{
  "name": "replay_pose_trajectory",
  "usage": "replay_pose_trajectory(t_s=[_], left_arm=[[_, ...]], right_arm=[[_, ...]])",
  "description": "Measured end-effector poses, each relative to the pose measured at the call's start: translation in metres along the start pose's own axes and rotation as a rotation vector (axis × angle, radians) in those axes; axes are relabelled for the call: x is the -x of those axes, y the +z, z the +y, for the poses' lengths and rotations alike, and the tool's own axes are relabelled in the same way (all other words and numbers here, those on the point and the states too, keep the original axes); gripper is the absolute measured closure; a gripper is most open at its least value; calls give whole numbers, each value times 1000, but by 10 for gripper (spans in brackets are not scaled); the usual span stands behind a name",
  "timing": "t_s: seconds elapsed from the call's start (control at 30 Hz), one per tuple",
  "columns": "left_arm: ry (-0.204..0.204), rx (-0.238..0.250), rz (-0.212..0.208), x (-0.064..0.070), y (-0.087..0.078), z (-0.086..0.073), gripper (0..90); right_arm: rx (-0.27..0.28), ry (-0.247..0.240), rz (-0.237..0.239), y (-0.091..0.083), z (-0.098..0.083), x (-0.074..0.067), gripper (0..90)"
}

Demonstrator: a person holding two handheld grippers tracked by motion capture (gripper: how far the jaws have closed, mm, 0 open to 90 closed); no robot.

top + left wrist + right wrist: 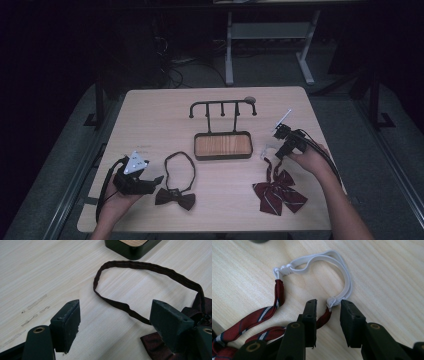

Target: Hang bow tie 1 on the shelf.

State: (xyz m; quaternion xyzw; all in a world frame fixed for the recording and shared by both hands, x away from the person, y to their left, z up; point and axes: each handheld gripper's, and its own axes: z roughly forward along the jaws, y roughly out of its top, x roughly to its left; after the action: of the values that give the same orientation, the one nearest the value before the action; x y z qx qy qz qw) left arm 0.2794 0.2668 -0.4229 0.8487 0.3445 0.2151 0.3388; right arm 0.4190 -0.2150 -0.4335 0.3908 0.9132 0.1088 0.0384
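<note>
My left claw [159, 180] is black with a grey three-cornered plate and brass-ringed screws; my right claw [276, 150] trails black cables. My forearms are bare.

You have a dark brown bow tie [175, 198] with a matching dark brown neck band [140, 266] on the pale wood-grain table [150, 115]. Your striped bow tie [279, 192] is dark red with white and navy stripes, on a white elastic strap [337, 267]. The stand's tray [223, 146] is black-rimmed with an orange-brown wood inlay.
</note>
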Motion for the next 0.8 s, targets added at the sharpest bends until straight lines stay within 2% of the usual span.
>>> replay_pose_trajectory(t_s=[0.23, 0.37, 0.5, 0.8], left_arm=[[0, 1, -3, 1, 0, 0, 251], [-1, -1, -1, 0, 0, 0, 252], [0, -3, -3, 1, 1, 0, 252], [3, -1, -1, 0, 0, 0, 252]], right_arm=[[-6, -11, -11, 0, 1, -1, 670], [1, 17, -10, -1, 0, 3, 650], [-23, 13, -12, 2, 0, 1, 645], [-46, -16, -26, 7, 4, -2, 765]])
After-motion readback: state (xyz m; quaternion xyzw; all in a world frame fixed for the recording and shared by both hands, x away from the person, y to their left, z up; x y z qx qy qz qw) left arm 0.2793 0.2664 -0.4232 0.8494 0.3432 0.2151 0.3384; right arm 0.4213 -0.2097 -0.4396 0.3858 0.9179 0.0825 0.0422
